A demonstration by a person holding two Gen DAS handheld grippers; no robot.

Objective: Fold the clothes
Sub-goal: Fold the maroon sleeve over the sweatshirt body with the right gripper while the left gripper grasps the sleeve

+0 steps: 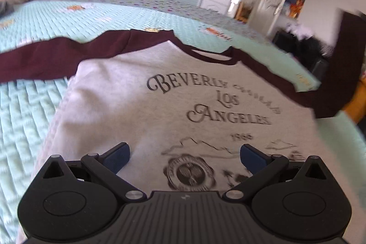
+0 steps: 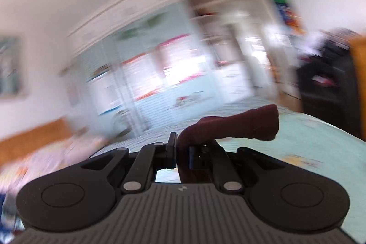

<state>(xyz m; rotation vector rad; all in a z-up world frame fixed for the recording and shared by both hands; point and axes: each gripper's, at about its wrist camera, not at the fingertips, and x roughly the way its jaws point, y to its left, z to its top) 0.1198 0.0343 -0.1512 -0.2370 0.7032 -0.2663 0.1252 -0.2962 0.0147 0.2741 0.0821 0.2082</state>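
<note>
Right gripper (image 2: 183,152), level, pinches the maroon sleeve (image 2: 240,125).

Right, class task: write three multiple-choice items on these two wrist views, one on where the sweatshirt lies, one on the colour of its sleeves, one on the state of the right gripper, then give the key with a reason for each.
1. Where does the sweatshirt lie?
A. on a quilted bedspread
B. on a wooden floor
C. on a chair

2. What colour are its sleeves?
A. navy
B. maroon
C. green

3. What is the state of the right gripper?
A. wide open, nothing in it
B. shut on nothing
C. shut on the maroon sleeve

Key:
1 A: the pale green quilted bedspread shows all round the grey body in the left wrist view.
2 B: the left sleeve is dark maroon against the grey front.
3 C: the maroon sleeve runs out from between the closed fingers in the right wrist view.
</note>
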